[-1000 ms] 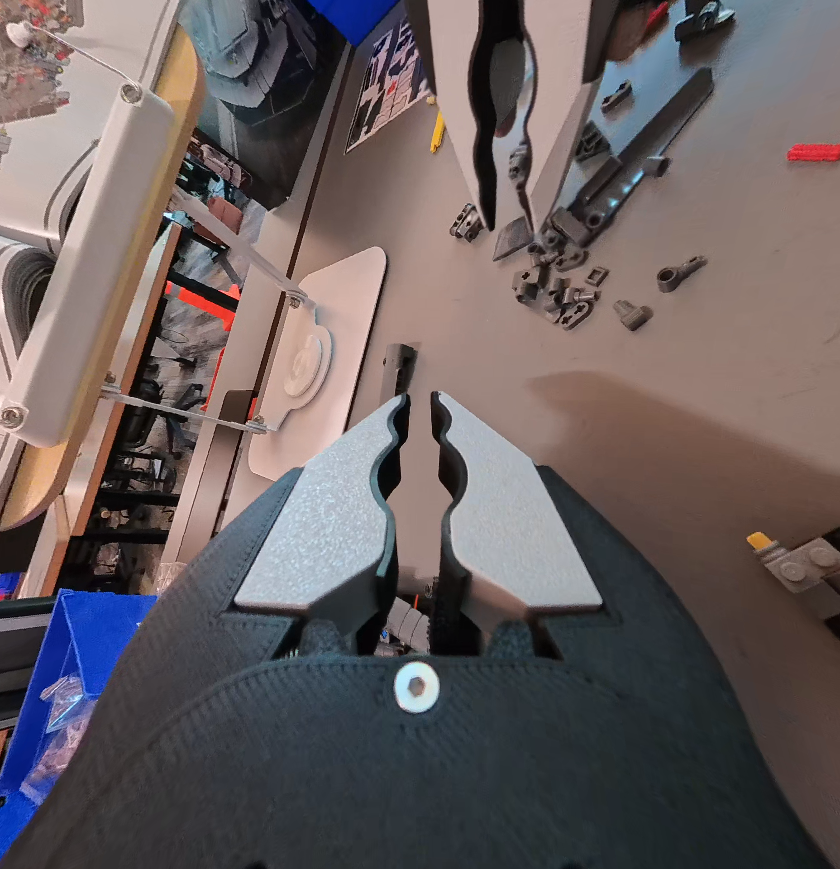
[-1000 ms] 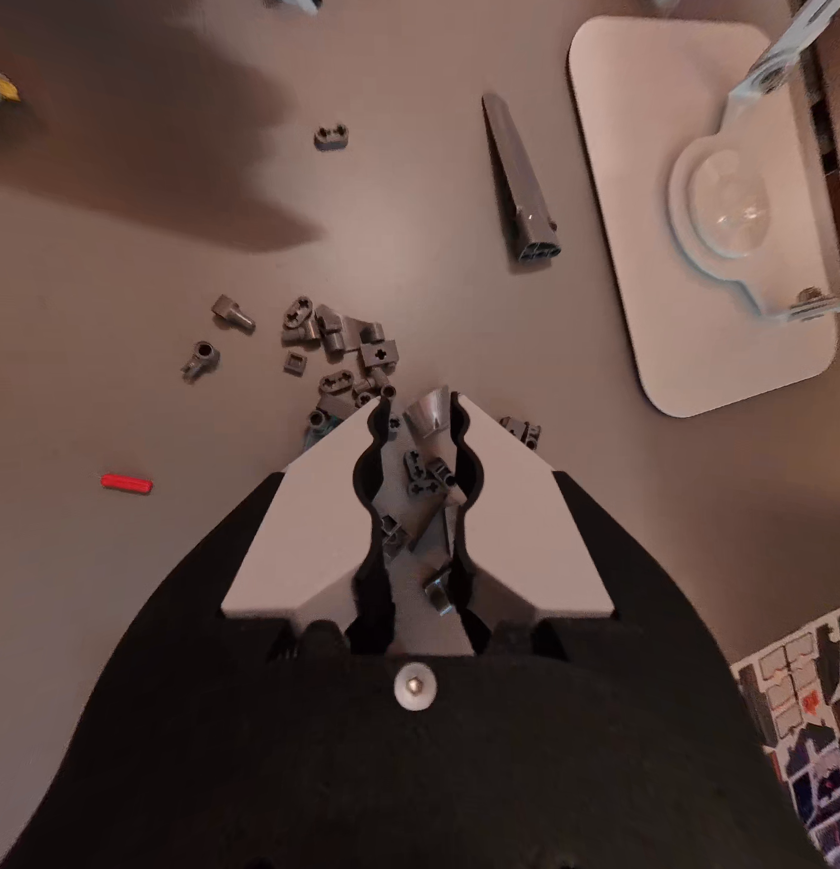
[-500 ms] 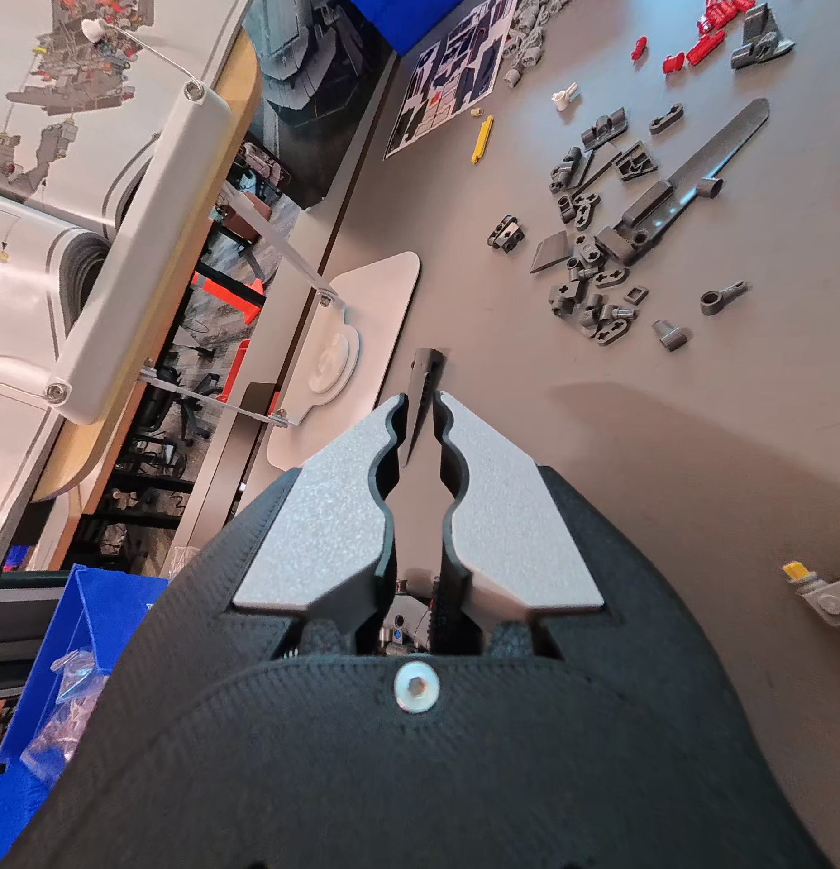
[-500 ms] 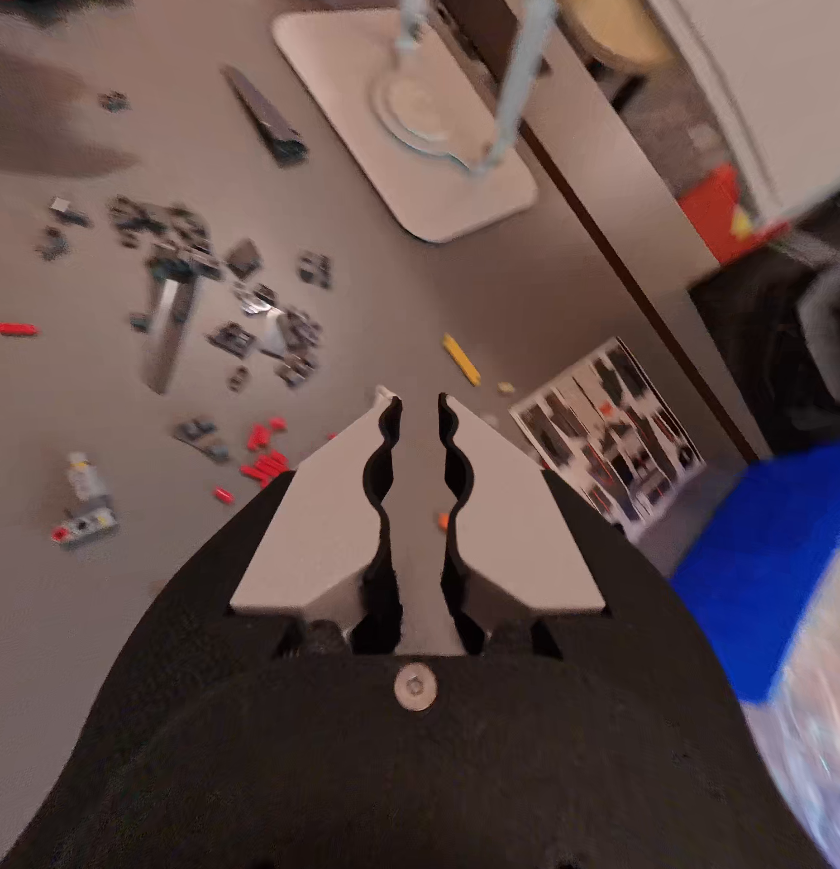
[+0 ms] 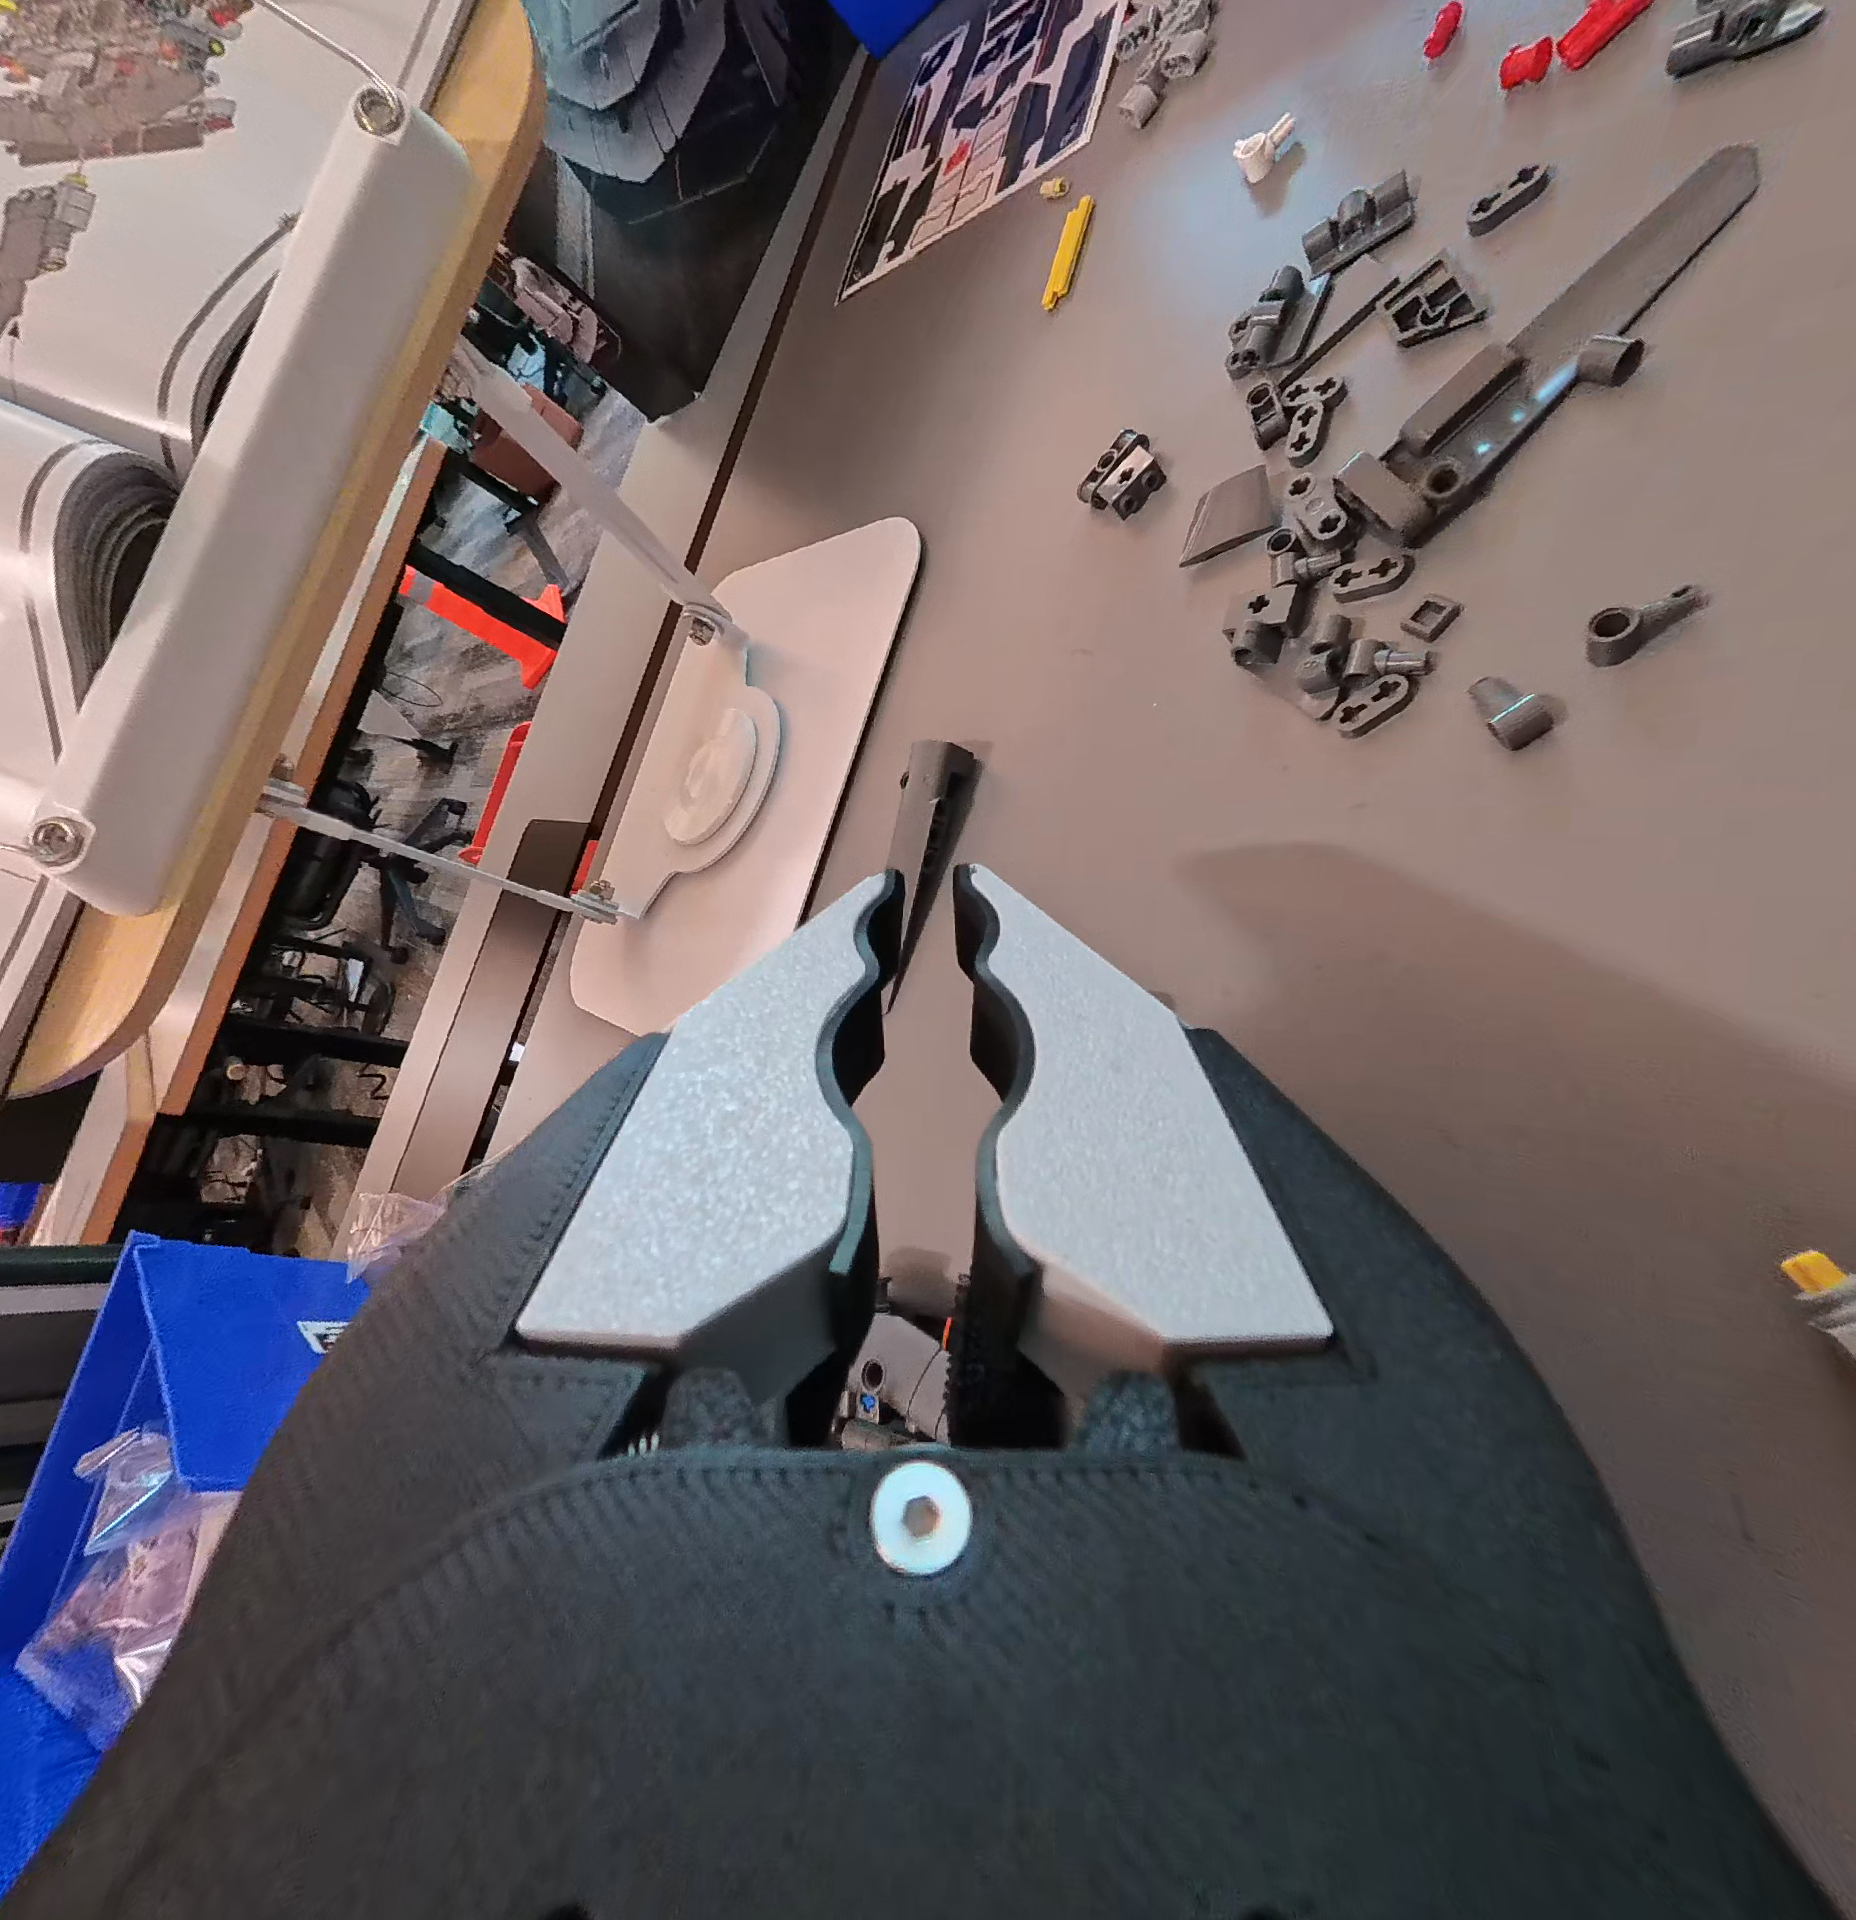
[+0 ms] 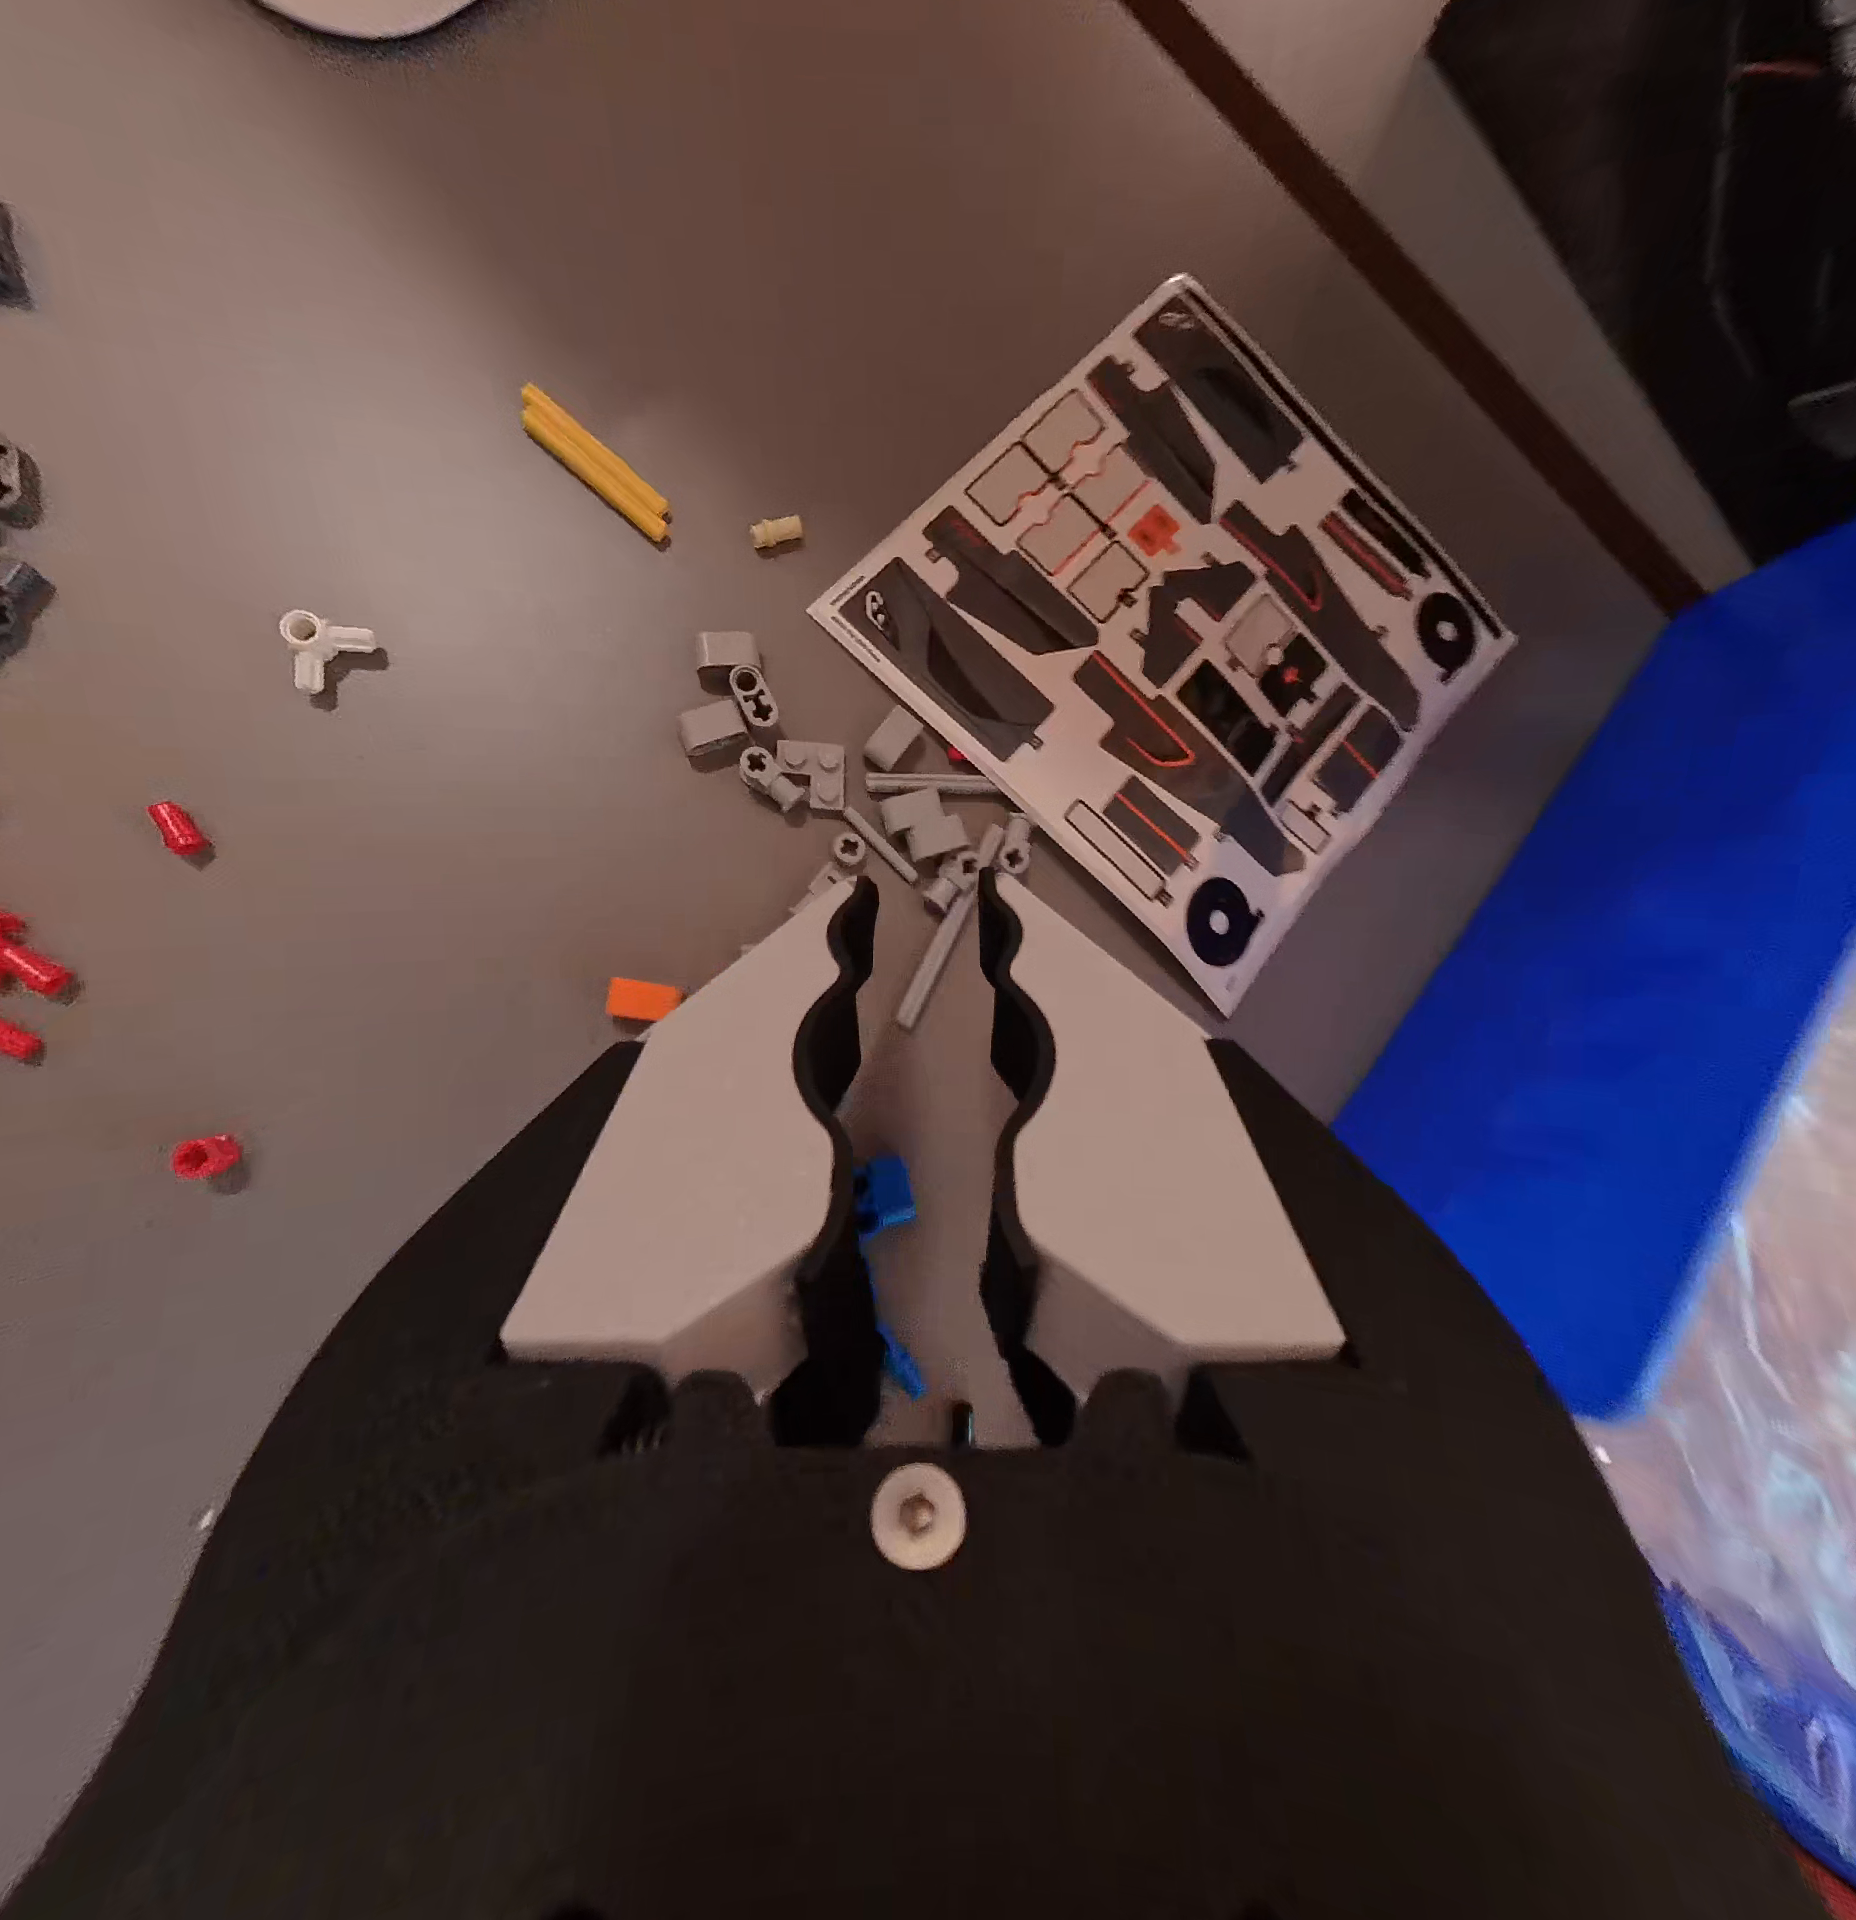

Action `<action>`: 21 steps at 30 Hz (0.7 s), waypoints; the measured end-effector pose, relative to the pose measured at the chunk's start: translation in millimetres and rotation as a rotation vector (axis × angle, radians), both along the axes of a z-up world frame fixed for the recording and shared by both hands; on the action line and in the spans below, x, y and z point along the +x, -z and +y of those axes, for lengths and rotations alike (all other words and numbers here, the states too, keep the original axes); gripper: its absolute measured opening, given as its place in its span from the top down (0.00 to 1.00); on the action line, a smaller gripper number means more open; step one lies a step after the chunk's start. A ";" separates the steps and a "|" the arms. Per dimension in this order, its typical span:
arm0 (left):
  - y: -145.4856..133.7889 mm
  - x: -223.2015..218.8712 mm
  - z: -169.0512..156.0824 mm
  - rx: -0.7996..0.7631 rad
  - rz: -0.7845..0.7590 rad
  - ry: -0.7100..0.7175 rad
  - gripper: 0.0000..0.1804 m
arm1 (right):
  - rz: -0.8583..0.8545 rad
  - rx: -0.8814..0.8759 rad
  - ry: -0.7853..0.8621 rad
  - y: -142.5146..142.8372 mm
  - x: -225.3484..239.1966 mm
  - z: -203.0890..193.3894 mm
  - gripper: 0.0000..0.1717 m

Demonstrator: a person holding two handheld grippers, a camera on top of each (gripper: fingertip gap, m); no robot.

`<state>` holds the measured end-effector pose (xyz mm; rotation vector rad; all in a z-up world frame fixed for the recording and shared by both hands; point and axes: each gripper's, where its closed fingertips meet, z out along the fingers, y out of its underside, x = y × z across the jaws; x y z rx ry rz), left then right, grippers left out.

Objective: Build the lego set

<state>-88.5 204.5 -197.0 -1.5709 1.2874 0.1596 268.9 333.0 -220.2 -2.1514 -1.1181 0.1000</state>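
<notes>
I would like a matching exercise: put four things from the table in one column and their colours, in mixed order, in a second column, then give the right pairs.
Things:
1. long rod
2. small flat brick beside the right gripper's finger
3. angled connector
4. pile of small pins

Colours:
a. red
b. white
c. yellow
d. orange

Pairs: 1-c, 2-d, 3-b, 4-a

Two wrist views, close above one table (image 5: 1526, 1039), facing different piles.
</notes>
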 end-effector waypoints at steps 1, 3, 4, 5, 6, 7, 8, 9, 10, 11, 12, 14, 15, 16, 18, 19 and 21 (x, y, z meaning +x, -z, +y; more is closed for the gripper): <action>0.9 0.1 0.3 -0.001 0.002 0.000 0.96 | -0.003 -0.014 -0.017 5.5 -3.2 2.0 0.90; 2.3 0.2 0.4 -0.004 0.006 0.001 0.96 | -0.007 -0.043 -0.048 13.6 -8.9 4.1 0.90; 2.8 0.1 0.5 -0.005 0.008 0.001 0.96 | 0.003 -0.057 -0.075 15.7 -14.1 3.2 0.89; 3.3 0.1 0.7 -0.007 0.008 0.002 0.96 | 0.020 -0.067 -0.099 16.2 -19.9 2.7 0.89; 3.7 0.6 0.6 -0.009 0.007 0.004 0.96 | 0.036 -0.078 -0.124 16.3 -26.2 1.6 0.88; 4.3 0.8 0.7 -0.011 0.008 0.005 0.96 | 0.051 -0.089 -0.153 16.6 -32.8 -0.2 0.88; 4.8 1.1 0.7 -0.012 0.010 0.007 0.96 | 0.061 -0.096 -0.184 17.0 -39.8 -1.9 0.87; 5.5 1.6 0.8 -0.013 0.012 0.008 0.96 | 0.061 -0.099 -0.216 18.3 -46.5 -3.7 0.86; 5.8 2.2 0.7 -0.014 0.013 0.011 0.96 | 0.047 -0.100 -0.238 20.8 -50.9 -4.1 0.86; 6.0 2.7 0.6 -0.013 0.015 0.013 0.96 | 0.024 -0.101 -0.245 23.9 -52.8 -2.9 0.86; 6.1 2.9 0.5 -0.012 0.017 0.014 0.96 | 0.005 -0.106 -0.247 26.7 -53.8 -1.2 0.86; 5.9 2.7 0.4 -0.010 0.019 0.013 0.96 | -0.006 -0.116 -0.248 28.8 -55.0 1.1 0.86; 5.7 2.3 0.6 -0.009 0.020 0.012 0.96 | 0.002 -0.116 -0.249 28.1 -55.7 1.9 0.86; 5.6 1.8 0.6 -0.009 0.020 0.011 0.96 | 0.017 -0.121 -0.253 27.2 -56.9 1.6 0.87; 5.5 1.7 0.9 -0.013 0.017 0.013 0.96 | 0.030 -0.131 -0.256 28.7 -57.8 0.6 0.87; 6.0 1.8 1.1 -0.015 0.016 0.014 0.96 | 0.028 -0.132 -0.256 30.4 -57.5 0.4 0.87; 7.6 2.1 1.3 -0.018 0.022 0.015 0.96 | 0.036 -0.133 -0.260 32.8 -58.4 -0.9 0.86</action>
